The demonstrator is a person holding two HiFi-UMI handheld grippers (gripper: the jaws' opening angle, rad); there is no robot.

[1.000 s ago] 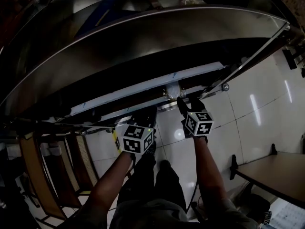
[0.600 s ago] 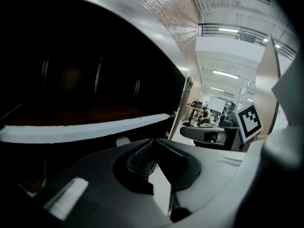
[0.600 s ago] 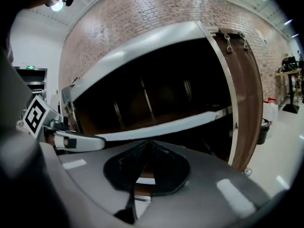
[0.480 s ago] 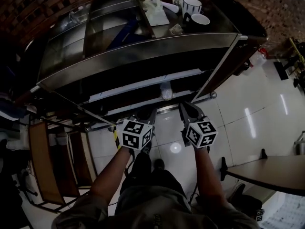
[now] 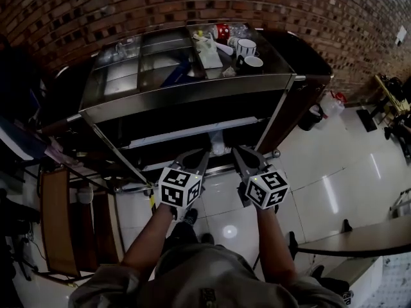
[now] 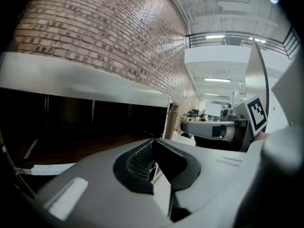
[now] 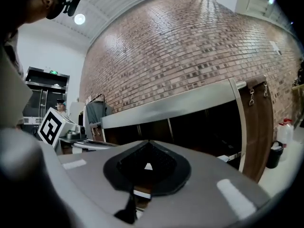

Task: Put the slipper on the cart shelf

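Left gripper (image 5: pixel 196 160), right gripper (image 5: pixel 240 156): jaws together, empty. Likely slipper (image 5: pixel 218 147) lies on cart shelf (image 5: pixel 168 138) just ahead; we judge a level retreat avoids snagging it.

Brick wall (image 5: pixel 128 5) behind, glossy pale tiled floor (image 5: pixel 334 172), lighting seemingly dim.

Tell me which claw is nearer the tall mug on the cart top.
Right. The right claw is below the mug, in front of the cart; the left claw is beside it, farther left.
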